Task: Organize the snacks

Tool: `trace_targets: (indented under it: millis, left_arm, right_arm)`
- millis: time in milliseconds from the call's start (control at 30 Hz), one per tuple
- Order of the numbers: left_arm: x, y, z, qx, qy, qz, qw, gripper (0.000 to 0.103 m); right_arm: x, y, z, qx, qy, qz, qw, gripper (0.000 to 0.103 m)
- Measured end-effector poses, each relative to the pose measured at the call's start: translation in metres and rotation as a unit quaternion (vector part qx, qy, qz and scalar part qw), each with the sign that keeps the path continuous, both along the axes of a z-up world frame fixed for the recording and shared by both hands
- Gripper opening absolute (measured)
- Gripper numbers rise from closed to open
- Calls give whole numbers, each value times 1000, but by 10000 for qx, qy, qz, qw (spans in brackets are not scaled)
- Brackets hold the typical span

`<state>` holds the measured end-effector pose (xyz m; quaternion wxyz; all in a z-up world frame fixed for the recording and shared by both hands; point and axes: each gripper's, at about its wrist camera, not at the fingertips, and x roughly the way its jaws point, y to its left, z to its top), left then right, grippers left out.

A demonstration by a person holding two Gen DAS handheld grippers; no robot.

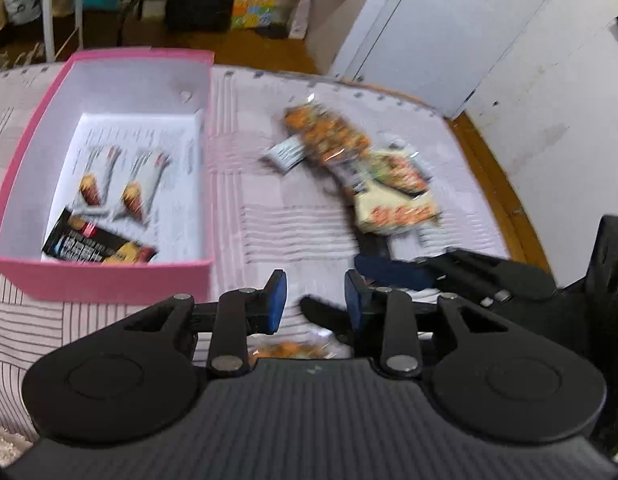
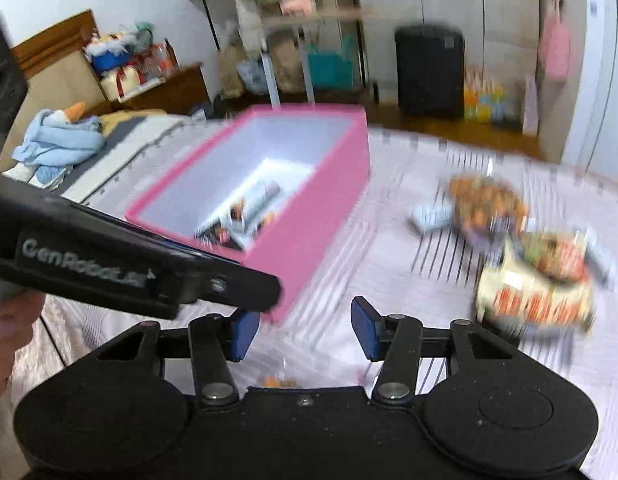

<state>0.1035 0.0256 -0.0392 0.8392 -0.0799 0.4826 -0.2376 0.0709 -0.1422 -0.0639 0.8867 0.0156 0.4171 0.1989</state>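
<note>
A pink box (image 1: 109,280) with a white inside stands on the striped bedspread at the left. In it lie a black snack packet (image 1: 97,248) and a pack printed with cones (image 1: 121,196). To its right lies a loose pile: an orange packet (image 1: 329,136), a cream packet (image 1: 397,200) and a small white one (image 1: 285,154). My left gripper (image 1: 316,300) hovers in front of the box, its blue pads apart and pressing on nothing. An orange snack (image 1: 289,350) shows under its linkage. My right gripper (image 2: 305,332) is open over bare sheet, beside the box (image 2: 321,232) and the pile (image 2: 537,292).
The right gripper's fingers (image 1: 489,276) cross just right of my left pads, and the left gripper's finger (image 2: 229,288) reaches across the right wrist view. The bed's wooden edge (image 1: 497,184) runs right of the pile. A blue plush bundle (image 2: 57,140) lies far left, a black suitcase (image 2: 429,72) behind.
</note>
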Motion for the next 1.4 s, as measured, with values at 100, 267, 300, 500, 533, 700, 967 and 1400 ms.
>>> trace_targets:
  millis: [100, 267, 300, 500, 533, 700, 967, 1400]
  left_arm:
    - [1, 3, -22, 155, 188, -66, 9997, 33]
    - [-3, -2, -51, 386, 471, -282, 9977, 35]
    - [-5, -3, -55, 427, 506, -328, 9973, 36]
    - [-10, -14, -81, 570, 730, -500, 9944, 41]
    - [-11, -16, -85, 588, 781, -527, 9938, 41]
    - [-19, -22, -102, 719, 1005, -649, 9902, 42]
    - [-28, -25, -113, 931, 1100, -616, 9876, 50]
    - [-33, -28, -125, 954, 1037, -569, 9884, 55]
  right_arm:
    - [-6, 0, -20, 15, 344, -55, 9994, 61]
    - [-14, -2, -44, 152, 893, -64, 9959, 70]
    - [-15, -3, -49, 207, 1043, -97, 9943, 75]
    - [-20, -1, -74, 330, 1588, -216, 9865, 89]
    - [-22, 0, -77, 325, 1670, -218, 9852, 89]
    - [-32, 4, -94, 307, 1996, -251, 9791, 93]
    - [-39, 10, -106, 398, 2090, -294, 9767, 94]
    - [-41, 31, -111, -10, 1854, -284, 9822, 87]
